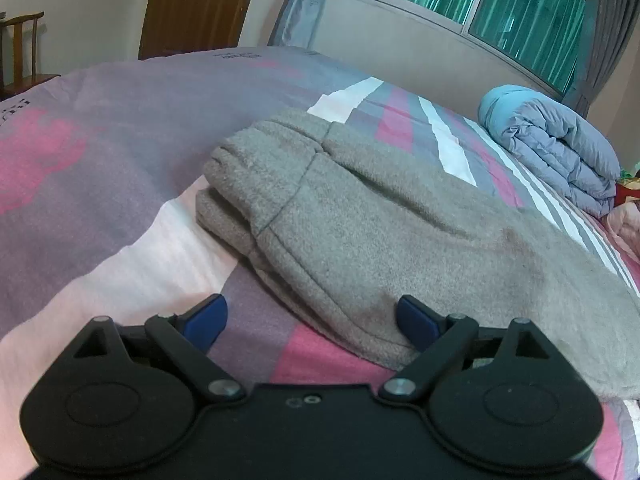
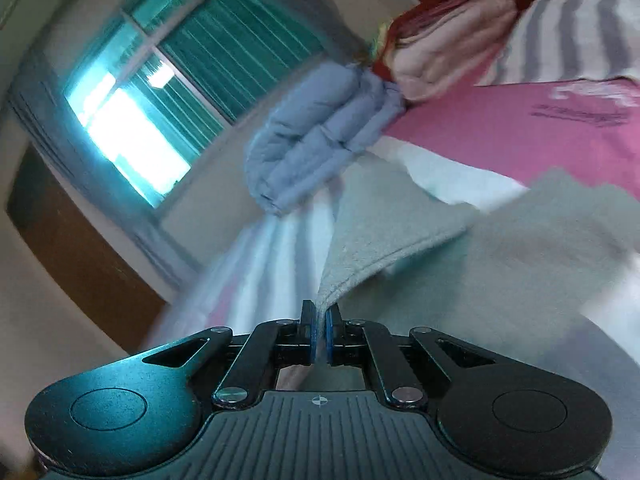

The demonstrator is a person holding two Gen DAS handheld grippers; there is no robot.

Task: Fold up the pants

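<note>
left gripper [image 1: 312,322]: mine, jaws spread wide, blue pads [image 1: 208,318] well apart, nothing between them; low over the bed, right pad touching or just over the near hem of the pants, can't tell which
right gripper [image 2: 319,332]: mine, pads pressed together on a thin edge of grey fabric; cloth rises out of the pinch and fans away from it
pants [image 1: 360,216]: grey fleece sweatpants, lying on the bedsheet [image 1: 100,152] in the left wrist view, already doubled over; stacked layers show at the far-left end where the ribbed waistband sits
pants, right wrist view [image 2: 400,236]: one flap lifted off the bed by my right pinch, its edge curling upward; rest of the grey cloth spread out to the right, blurred
bedsheet: pink, mauve and white patches with grey and white stripes; some printed text, too small to read
duvet [image 1: 560,148]: pale blue-grey, rolled up, at the far side of the bed near the wall, well apart from the pants
pink folded bedding [image 2: 448,44]: just beside the duvet [image 2: 320,136], with something red next to it
window [image 1: 500,4]: green-tinted glass, grey curtain [image 1: 608,32] at its side
door [image 1: 192,4]: brown wood, closed, past the far edge of the bed
chair [image 1: 24,52]: wooden, far left by the wall
image quality: right wrist view is motion-blurred, fine detail unclear
</note>
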